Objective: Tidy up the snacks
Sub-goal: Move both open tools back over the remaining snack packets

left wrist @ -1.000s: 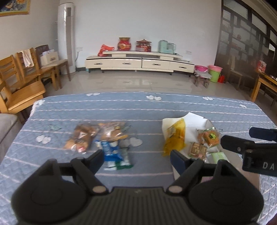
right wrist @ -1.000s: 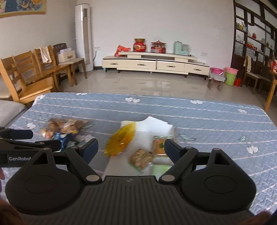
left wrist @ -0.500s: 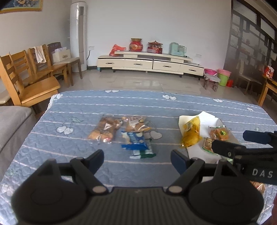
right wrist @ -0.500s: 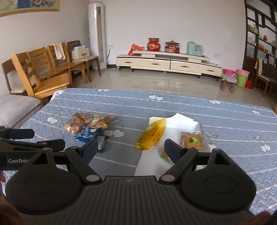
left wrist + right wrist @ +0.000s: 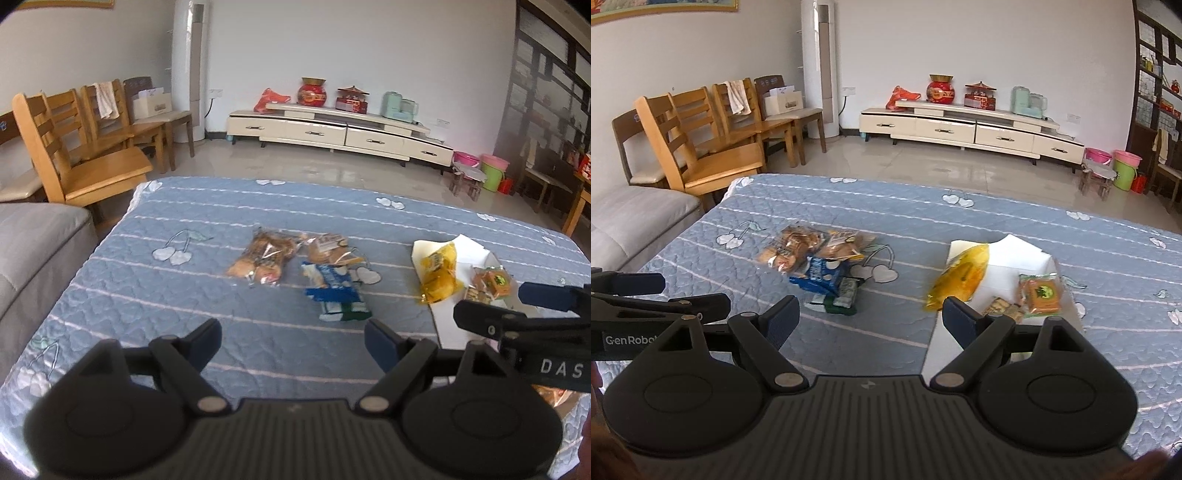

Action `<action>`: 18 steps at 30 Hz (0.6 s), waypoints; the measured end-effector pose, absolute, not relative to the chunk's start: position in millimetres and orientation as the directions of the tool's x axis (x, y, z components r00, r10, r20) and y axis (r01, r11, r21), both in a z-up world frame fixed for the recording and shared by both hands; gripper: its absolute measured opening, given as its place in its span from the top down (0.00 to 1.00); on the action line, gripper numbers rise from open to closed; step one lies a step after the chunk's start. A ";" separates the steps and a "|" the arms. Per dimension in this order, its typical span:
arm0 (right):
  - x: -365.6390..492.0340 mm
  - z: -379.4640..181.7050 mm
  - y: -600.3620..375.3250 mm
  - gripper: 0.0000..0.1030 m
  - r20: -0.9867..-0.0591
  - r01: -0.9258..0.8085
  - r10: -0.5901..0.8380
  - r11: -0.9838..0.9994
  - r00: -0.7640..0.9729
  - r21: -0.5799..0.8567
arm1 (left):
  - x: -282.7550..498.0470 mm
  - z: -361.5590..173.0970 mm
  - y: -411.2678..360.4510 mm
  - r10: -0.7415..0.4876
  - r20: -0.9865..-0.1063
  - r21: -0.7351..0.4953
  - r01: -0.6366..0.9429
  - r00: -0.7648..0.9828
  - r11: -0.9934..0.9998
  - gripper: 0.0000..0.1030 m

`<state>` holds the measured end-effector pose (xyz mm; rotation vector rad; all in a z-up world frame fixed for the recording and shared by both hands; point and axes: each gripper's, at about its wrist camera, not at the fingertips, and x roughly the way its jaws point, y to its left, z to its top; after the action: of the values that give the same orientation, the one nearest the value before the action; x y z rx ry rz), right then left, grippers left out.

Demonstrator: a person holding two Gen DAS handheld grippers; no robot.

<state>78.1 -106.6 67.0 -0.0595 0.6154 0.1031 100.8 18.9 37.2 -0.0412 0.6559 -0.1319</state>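
Left gripper [image 5: 293,341] stands wide with nothing between its jaws; right gripper [image 5: 870,319] likewise, empty. Both have drawn back from the blue quilt [image 5: 177,295] over the last second — the snacks now sit farther ahead. Loose packets [image 5: 295,266] lie at twelve o'clock of the left gripper; the yellow bag [image 5: 960,280] and the orange packet [image 5: 1043,295] rest on the white tray [image 5: 1015,258] at one o'clock of the right. Judgement: sorting unfinished — nothing picked up.
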 end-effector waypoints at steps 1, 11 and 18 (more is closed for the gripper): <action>78.5 66.2 -105.6 0.00 -0.580 -0.117 0.081 0.993 0.810 -0.025 | 101.0 36.3 20.9 -0.133 -0.606 -0.082 0.105 0.784 0.991 0.18; 87.5 57.2 -104.0 0.00 -0.598 -0.128 0.092 0.992 0.796 -0.017 | 107.6 23.5 34.6 -0.113 -0.627 -0.090 0.072 0.771 0.993 0.17; 91.0 51.0 -105.9 0.00 -0.607 -0.128 0.095 0.992 0.789 -0.011 | 116.3 19.0 32.6 -0.116 -0.634 -0.093 0.073 0.765 0.993 0.16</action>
<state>91.0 -105.9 51.0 -0.0526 0.6501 0.1199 116.3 32.6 19.0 -0.0640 0.6930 -0.1029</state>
